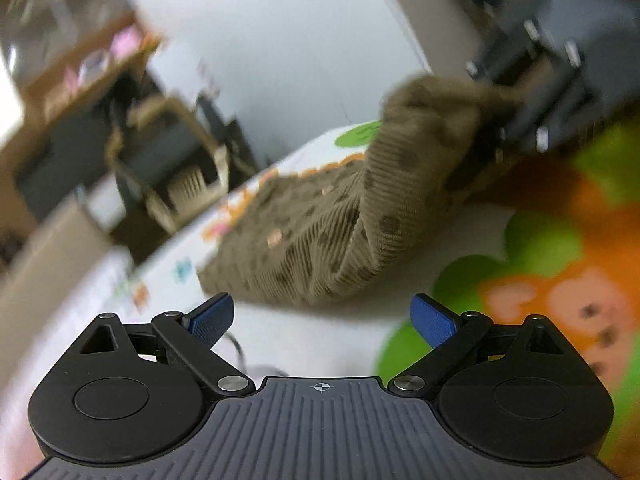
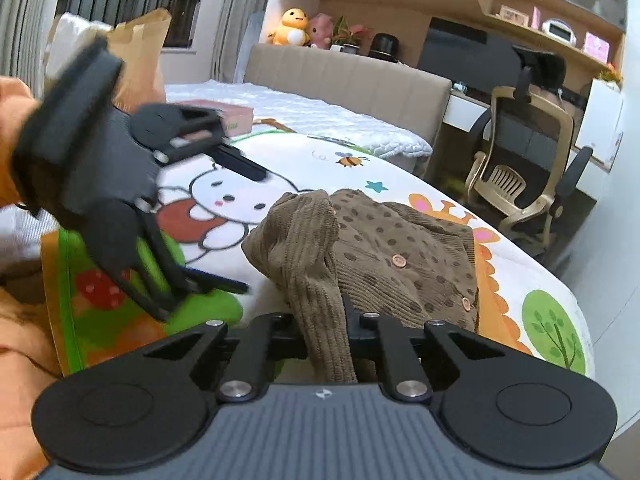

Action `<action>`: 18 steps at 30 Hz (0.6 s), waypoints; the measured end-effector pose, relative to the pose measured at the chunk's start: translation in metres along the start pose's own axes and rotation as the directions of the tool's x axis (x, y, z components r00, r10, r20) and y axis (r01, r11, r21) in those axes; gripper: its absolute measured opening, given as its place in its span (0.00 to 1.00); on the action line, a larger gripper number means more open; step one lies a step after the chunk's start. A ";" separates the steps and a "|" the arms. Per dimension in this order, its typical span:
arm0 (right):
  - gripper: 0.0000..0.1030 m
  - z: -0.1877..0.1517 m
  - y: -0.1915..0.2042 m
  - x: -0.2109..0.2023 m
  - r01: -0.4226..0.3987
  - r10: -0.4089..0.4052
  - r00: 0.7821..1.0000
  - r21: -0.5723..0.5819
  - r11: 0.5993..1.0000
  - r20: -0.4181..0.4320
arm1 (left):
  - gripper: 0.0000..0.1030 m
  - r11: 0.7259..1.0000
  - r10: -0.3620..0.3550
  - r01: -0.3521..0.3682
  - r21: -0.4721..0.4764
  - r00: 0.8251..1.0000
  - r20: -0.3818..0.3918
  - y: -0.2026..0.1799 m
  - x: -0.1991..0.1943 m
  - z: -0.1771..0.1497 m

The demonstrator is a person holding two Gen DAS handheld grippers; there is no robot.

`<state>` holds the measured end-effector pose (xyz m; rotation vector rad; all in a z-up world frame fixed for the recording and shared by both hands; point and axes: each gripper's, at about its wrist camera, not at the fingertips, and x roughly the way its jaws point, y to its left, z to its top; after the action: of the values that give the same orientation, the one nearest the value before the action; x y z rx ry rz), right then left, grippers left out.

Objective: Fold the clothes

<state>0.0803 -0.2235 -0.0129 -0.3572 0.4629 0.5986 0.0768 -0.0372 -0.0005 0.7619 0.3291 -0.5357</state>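
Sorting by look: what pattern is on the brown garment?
Dark polka dots on ribbed brown garment; right wrist view.

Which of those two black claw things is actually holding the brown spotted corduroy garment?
The right gripper: its jaws are shut on the brown spotted corduroy garment. The left gripper stands open and empty.

left-wrist view: motion-blurred all over, shelf items upper left unreadable
my right gripper (image 1: pixel 532 92): upper right, smeared, fingertips buried in the brown garment (image 1: pixel 320 236)
my right pads: hidden by garment fold (image 2: pixel 324 320), lower centre
my left gripper (image 2: pixel 168 216): blurred, left side
orange sleeve (image 2: pixel 16 320): cut off at left edge
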 end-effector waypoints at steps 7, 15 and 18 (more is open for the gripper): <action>0.12 0.011 -0.011 -0.008 0.010 -0.010 1.000 0.009 1.000 0.008 | 0.96 0.993 -0.106 0.103 0.053 0.993 0.055 0.015 0.062 0.021; 0.12 0.051 -0.014 -0.015 0.059 -0.053 0.998 -0.163 0.985 0.039 | 0.67 0.917 -0.331 0.342 -0.205 0.940 0.085 0.024 0.086 0.011; 0.12 0.081 -0.008 0.002 0.026 -0.015 0.999 -0.299 0.954 0.041 | 0.56 0.821 -0.453 0.479 -0.310 0.878 0.157 0.028 0.066 0.009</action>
<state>0.1113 -0.1922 0.0556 -0.6385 0.3308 0.6559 0.1473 -0.0498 -0.0095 0.3133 0.5291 -0.9432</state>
